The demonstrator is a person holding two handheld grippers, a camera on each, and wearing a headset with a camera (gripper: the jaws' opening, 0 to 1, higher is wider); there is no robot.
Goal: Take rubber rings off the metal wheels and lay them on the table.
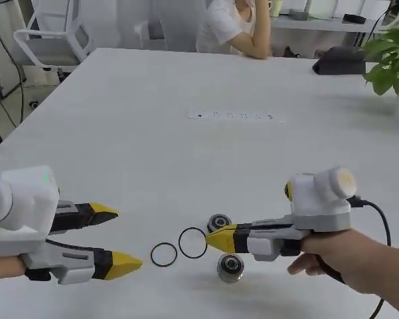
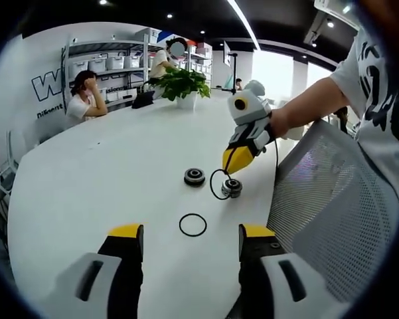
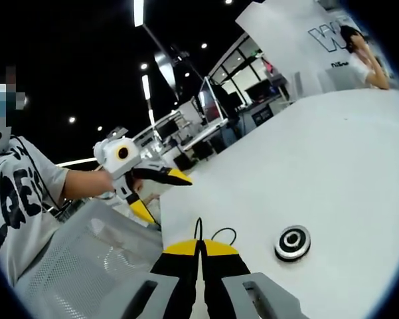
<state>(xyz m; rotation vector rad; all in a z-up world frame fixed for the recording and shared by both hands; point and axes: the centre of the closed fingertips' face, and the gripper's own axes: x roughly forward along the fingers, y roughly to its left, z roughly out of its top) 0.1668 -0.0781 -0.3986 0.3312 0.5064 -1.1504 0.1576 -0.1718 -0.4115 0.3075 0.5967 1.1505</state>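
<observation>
At the right gripper's (image 1: 216, 240) tip, one rubber ring (image 1: 192, 242) is pinched by its edge. The jaws are fully closed on it. The ring hangs clear of the near metal wheel (image 1: 230, 266), just below the jaws, and of the far metal wheel (image 1: 219, 222), just behind them. A second ring (image 1: 164, 254) lies flat on the white table (image 1: 186, 153), just left of the held one. The left gripper (image 1: 116, 236) has its jaws wide apart and holds nothing. Its tips are near the second ring.
</observation>
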